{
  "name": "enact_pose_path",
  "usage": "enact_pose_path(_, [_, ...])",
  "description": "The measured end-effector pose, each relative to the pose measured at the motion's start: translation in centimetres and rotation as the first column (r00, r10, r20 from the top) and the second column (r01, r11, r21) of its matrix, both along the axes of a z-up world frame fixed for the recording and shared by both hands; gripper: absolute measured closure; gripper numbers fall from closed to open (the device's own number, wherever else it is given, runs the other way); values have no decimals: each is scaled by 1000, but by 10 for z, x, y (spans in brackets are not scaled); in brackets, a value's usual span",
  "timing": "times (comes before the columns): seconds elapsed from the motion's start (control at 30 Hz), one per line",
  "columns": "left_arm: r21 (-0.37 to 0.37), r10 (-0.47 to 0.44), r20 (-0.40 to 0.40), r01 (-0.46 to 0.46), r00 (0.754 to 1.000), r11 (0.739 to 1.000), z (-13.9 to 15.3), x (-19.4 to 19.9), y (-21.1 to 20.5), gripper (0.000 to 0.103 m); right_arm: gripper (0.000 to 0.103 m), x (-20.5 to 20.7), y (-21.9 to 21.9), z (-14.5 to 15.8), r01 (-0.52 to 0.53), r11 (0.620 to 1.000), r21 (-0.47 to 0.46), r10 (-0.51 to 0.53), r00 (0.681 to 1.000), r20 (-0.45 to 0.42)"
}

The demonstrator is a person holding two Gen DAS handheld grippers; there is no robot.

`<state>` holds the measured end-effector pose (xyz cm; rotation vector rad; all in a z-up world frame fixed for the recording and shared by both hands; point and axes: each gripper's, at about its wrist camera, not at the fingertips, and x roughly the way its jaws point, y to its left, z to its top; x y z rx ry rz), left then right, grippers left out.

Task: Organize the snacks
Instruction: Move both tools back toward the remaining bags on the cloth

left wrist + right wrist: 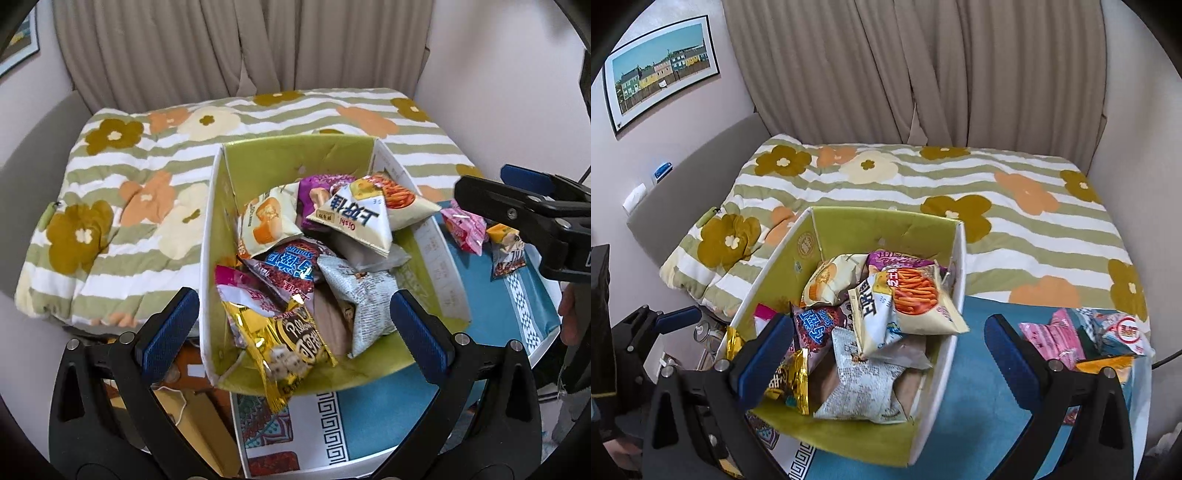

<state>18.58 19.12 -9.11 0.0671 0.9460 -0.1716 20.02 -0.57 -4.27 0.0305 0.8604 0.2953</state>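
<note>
An open cardboard box with a green inside (pixel 266 158) (pixel 879 225) stands on a blue patterned table. It holds several snack packs: a gold pack (pixel 291 343), a grey-white pack (pixel 365 299) (pixel 864 384), a white pack with orange sticks (pixel 354 214) (pixel 912 299). My left gripper (pixel 295 325) is open and empty above the box's near end. My right gripper (pixel 890 350) is open and empty over the box's right side; it shows at the right of the left wrist view (pixel 524 206). A pink pack (pixel 461 229) (pixel 1056 339) lies loose on the table.
More loose packs lie at the table's right, a yellow one (pixel 506 243) (pixel 1108 365) and a white-blue one (pixel 1123 332). A bed with a flowered striped quilt (pixel 147 177) (pixel 997 206) stands right behind the table. Curtains (pixel 923 74) hang beyond.
</note>
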Motion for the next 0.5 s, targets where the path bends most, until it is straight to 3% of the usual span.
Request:
enact_pose_path(0.23, [-42, -32, 53, 34, 998, 999, 22, -17, -21, 1, 0, -30, -33, 19, 63, 998, -10, -63, 997, 49])
enact_pose_path(0.5, [-82, -133, 61, 138, 989, 987, 30, -13, -93, 1, 0, -66, -110, 27, 205, 978, -48, -202, 977, 71])
